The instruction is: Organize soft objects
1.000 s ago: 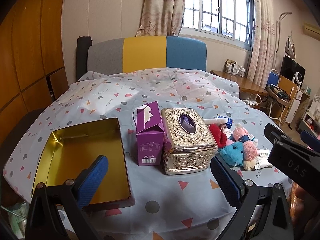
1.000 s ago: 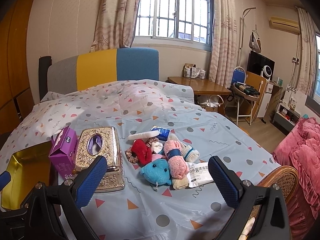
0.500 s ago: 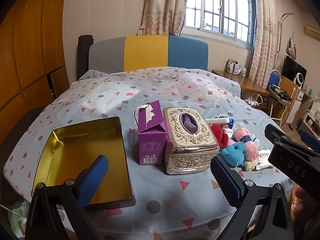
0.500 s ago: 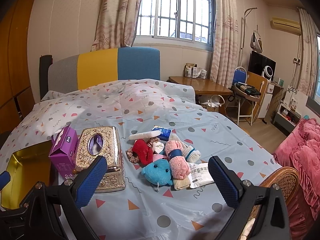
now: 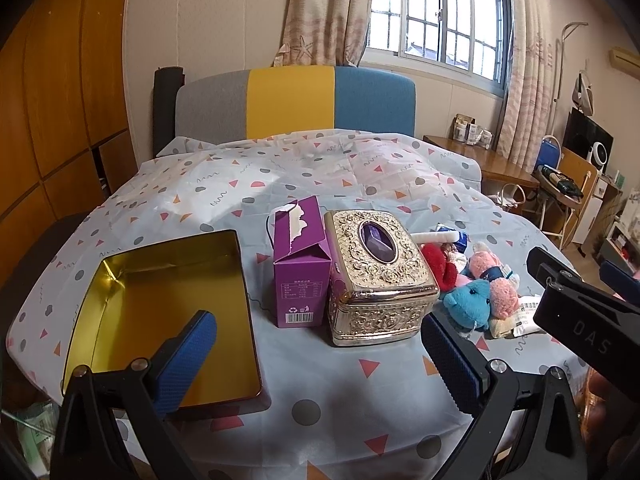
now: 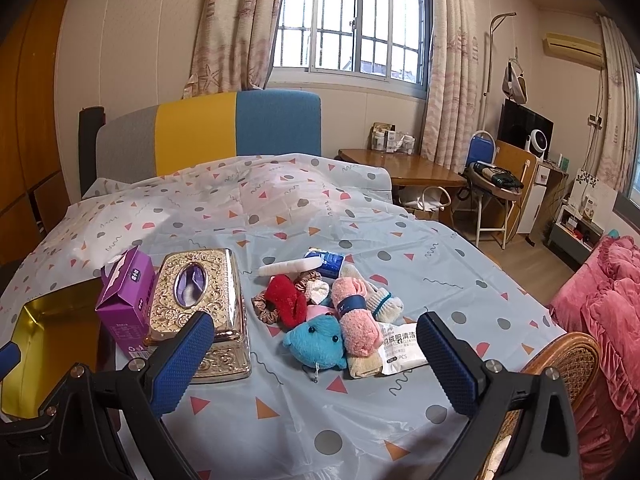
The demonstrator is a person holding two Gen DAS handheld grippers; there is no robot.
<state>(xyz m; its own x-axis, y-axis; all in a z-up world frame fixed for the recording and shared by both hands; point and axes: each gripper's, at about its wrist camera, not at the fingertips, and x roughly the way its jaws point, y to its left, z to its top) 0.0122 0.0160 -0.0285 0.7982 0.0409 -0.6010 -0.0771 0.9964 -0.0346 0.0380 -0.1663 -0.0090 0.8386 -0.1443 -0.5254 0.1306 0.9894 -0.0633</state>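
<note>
A heap of soft things lies on the patterned table cover: a teal plush toy (image 6: pixel 318 340) (image 5: pixel 470 304), a rolled pink towel (image 6: pixel 356 320), a red fluffy piece (image 6: pixel 285 304) (image 5: pixel 438 262), scrunchies and socks. An empty gold tin tray (image 5: pixel 160 312) (image 6: pixel 44 344) sits at the left. My left gripper (image 5: pixel 320 356) stands open above the near table edge, short of the tray and boxes. My right gripper (image 6: pixel 314 360) is open too, just in front of the heap, nothing between its fingers. It also shows as a black body at the right edge of the left wrist view.
A purple carton (image 5: pixel 300 272) and an ornate gold tissue box (image 5: pixel 376 272) stand between tray and heap. A white wipes packet (image 6: pixel 400 348) and a white tube (image 6: pixel 290 267) lie by the heap. A wicker chair (image 6: pixel 560 364) is at the right, a headboard (image 6: pixel 208 132) behind.
Both views have shifted only slightly; the scene sits a touch lower and closer. Nothing was picked up and both grippers stay open.
</note>
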